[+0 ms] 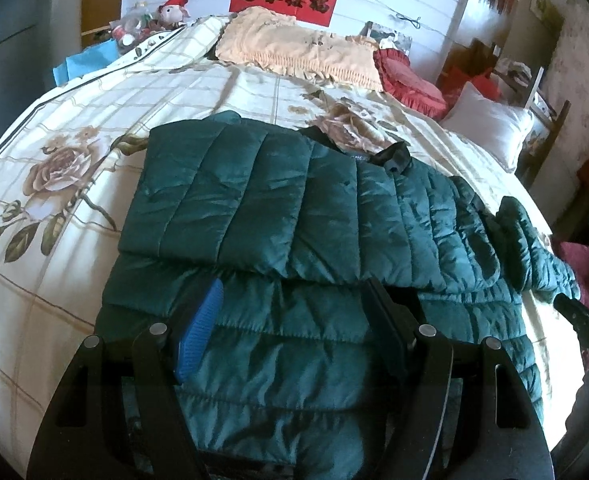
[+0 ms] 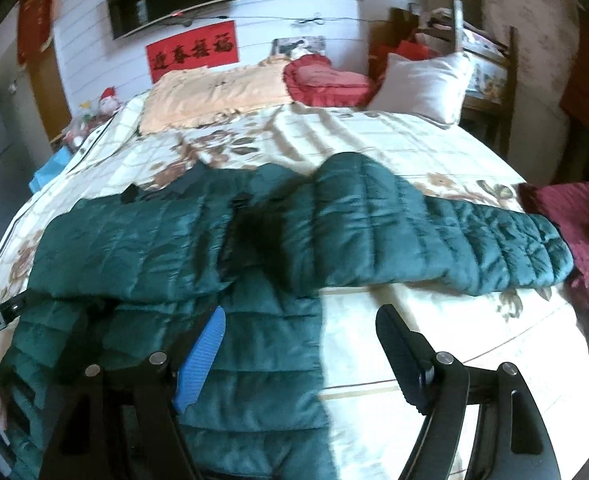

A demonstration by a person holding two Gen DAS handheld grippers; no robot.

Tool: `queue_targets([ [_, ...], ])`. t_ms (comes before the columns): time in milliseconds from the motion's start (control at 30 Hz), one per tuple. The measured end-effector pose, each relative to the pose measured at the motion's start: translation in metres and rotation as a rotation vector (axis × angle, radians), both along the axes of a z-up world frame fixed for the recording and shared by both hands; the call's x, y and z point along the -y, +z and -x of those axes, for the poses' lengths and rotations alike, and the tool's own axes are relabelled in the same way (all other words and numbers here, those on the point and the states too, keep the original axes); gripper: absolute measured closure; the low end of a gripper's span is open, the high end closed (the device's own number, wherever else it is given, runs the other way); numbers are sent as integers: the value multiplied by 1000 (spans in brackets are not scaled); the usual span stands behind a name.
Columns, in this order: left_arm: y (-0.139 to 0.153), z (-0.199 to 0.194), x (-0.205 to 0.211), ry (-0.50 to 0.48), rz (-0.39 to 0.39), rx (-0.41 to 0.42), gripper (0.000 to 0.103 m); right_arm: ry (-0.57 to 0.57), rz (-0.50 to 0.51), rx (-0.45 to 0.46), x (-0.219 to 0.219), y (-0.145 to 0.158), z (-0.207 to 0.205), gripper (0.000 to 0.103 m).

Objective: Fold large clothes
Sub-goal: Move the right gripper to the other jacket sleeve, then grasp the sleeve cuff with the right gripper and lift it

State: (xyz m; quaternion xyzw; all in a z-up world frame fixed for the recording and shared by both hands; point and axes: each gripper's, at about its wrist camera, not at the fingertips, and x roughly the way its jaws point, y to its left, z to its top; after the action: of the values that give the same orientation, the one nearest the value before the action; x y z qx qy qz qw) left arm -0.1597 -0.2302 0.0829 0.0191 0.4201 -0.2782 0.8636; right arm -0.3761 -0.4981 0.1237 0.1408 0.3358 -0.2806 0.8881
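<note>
Floral bedspread [image 1: 74, 128] holds green puffer jacket [image 1: 294, 208]; maroon garment [image 2: 574, 240] covers its cuff.

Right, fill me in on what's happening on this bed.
A person with a gripper in each hand is folding a green puffer jacket spread on a floral bedspread. One sleeve already lies folded across the body; the other sleeve stretches out toward a maroon garment. The left gripper hovers over the jacket's lower half, jaws open. The right gripper sits at the jacket's edge, jaws open, holding nothing.
</note>
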Motion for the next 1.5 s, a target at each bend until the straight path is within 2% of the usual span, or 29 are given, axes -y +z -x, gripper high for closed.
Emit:
queue_targets([
  [300, 1, 2, 4, -6, 0, -5, 31, -212, -51, 33, 83, -4, 44, 27],
  [567, -4, 3, 7, -19, -12, -12, 31, -457, -147, 7, 172, -29, 85, 27],
  [700, -7, 1, 7, -12, -1, -27, 31, -546, -151, -16, 200, -38, 97, 27],
  [933, -13, 2, 10, -23, -23, -31, 31, -644, -181, -13, 232, -50, 108, 27],
  [1300, -17, 4, 10, -28, -40, -38, 31, -687, -192, 39, 258, -57, 102, 28],
  [1367, -18, 3, 10, -29, -40, -44, 31, -683, -167, 27, 259, -57, 100, 43],
  [1400, -19, 4, 10, -29, -41, -45, 31, -679, -156, 19, 260, -57, 99, 56],
  [1467, -21, 4, 9, -29, -44, -47, 31, -672, -157, 22, 264, -57, 98, 69],
  [1500, -21, 5, 9, -30, -45, -47, 31, -667, -158, 24, 265, -56, 99, 79],
])
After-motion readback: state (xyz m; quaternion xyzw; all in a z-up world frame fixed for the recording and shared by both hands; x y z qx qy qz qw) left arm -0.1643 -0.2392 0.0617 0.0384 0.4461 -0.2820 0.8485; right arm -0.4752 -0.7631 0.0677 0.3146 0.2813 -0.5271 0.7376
